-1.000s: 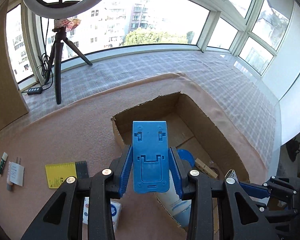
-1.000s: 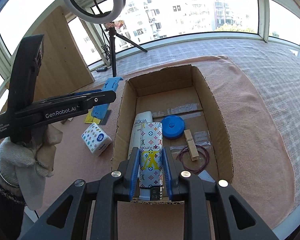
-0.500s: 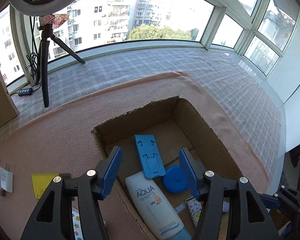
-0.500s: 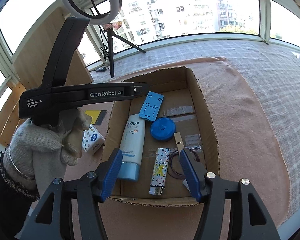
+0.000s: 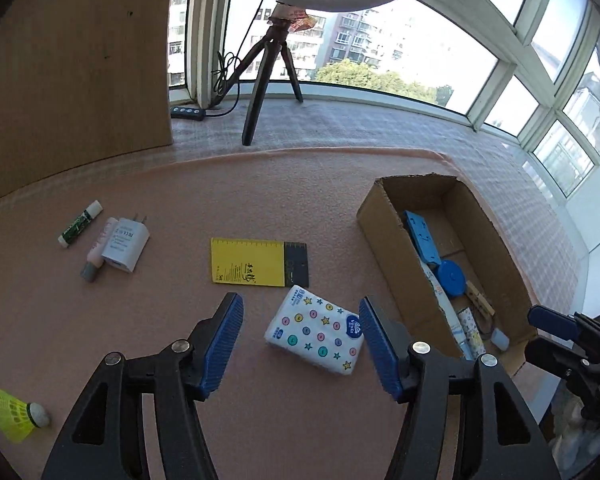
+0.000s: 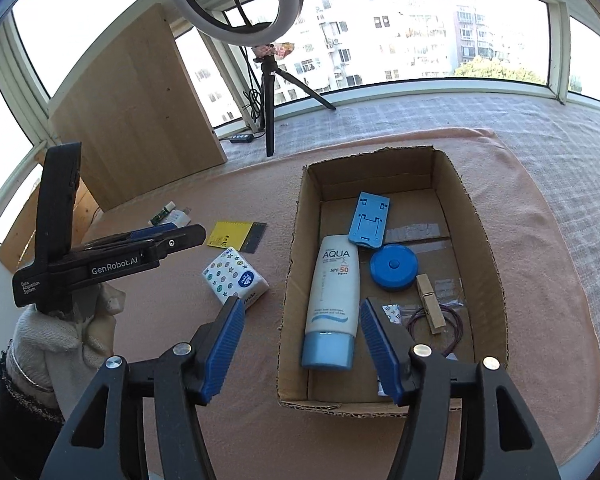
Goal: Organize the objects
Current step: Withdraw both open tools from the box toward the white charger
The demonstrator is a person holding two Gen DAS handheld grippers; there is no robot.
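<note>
A pink blanket (image 6: 532, 264) is being seen spread over the window platform, and on it a cardboard box (image 6: 486, 240) is being shown open-topped, at three o'clock in the left wrist view and at the centre of the right wrist view. A ring light on a tripod (image 6: 269, 80) is being caught at twelve o'clock, with a wooden board (image 5: 72, 72) being leaned at ten o'clock.

Inside the box, a sunscreen tube (image 6: 333, 296) is being seen lying along the left wall, cap toward six o'clock. A blue phone stand (image 6: 370, 220) is being shown at its twelve o'clock, touching the tube's upper end, and a round blue tape measure (image 6: 394, 266) just beside it at three o'clock. A wooden clothespin (image 6: 430, 298) and a dark hair tie (image 6: 454, 322) are being seen at four o'clock.

The left gripper (image 5: 300, 344) is being held wide, nothing between its pads, its jaws having just been opening; a patterned tissue pack (image 5: 318, 330) is being framed on the blanket beneath it. The right gripper (image 6: 300, 346) is likewise being held wide and empty above the box's near end, its jaws having just been opening.

Left of the box, a yellow ruler card (image 5: 256, 262) is being seen at twelve o'clock of the tissue pack, a white charger plug (image 5: 126, 244), a pink tube (image 5: 98, 254) and a green stick (image 5: 80, 224) at ten o'clock, and a yellow shuttlecock (image 5: 14, 418) at eight o'clock.
</note>
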